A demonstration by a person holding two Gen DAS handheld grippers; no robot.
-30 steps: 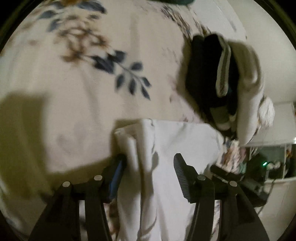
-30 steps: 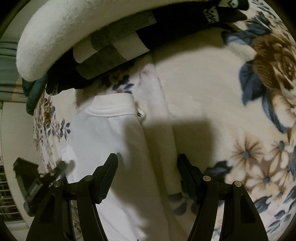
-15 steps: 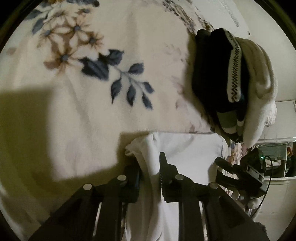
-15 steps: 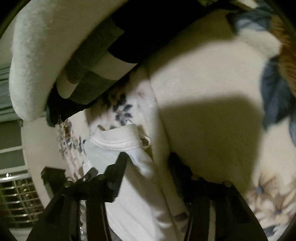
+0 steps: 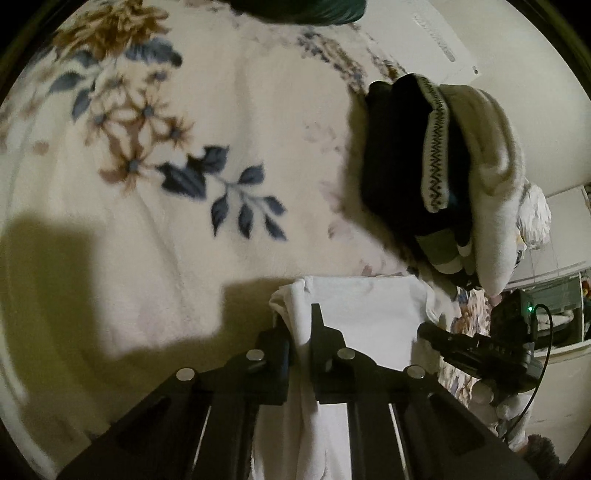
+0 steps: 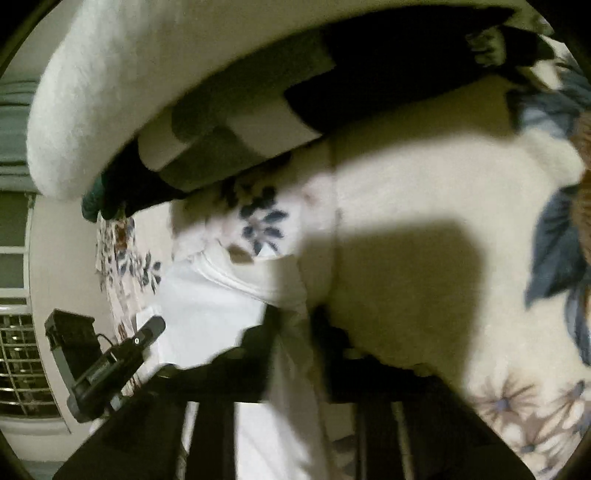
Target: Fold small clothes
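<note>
A small white garment point(image 5: 369, 306) lies on a floral fleece blanket point(image 5: 221, 129). My left gripper point(image 5: 301, 328) is shut on its bunched left edge. The right gripper shows at the right of the left wrist view point(image 5: 480, 350), at the garment's other side. In the right wrist view the white garment point(image 6: 207, 306) runs between my fingers, and my right gripper point(image 6: 293, 325) is shut on its hemmed edge. The left gripper shows at the lower left of that view point(image 6: 118, 358).
A stack of folded clothes, dark and cream point(image 5: 443, 166), sits on the blanket just beyond the garment; it fills the top of the right wrist view point(image 6: 184, 92). A dark green item point(image 5: 295, 7) lies at the far edge. The blanket's edge point(image 5: 469, 306) is at the right.
Both grippers went from open around the garment's edges to shut on them. The left closed by half a second ago, the right closed just now. The garment's edges have bunched slightly.
</note>
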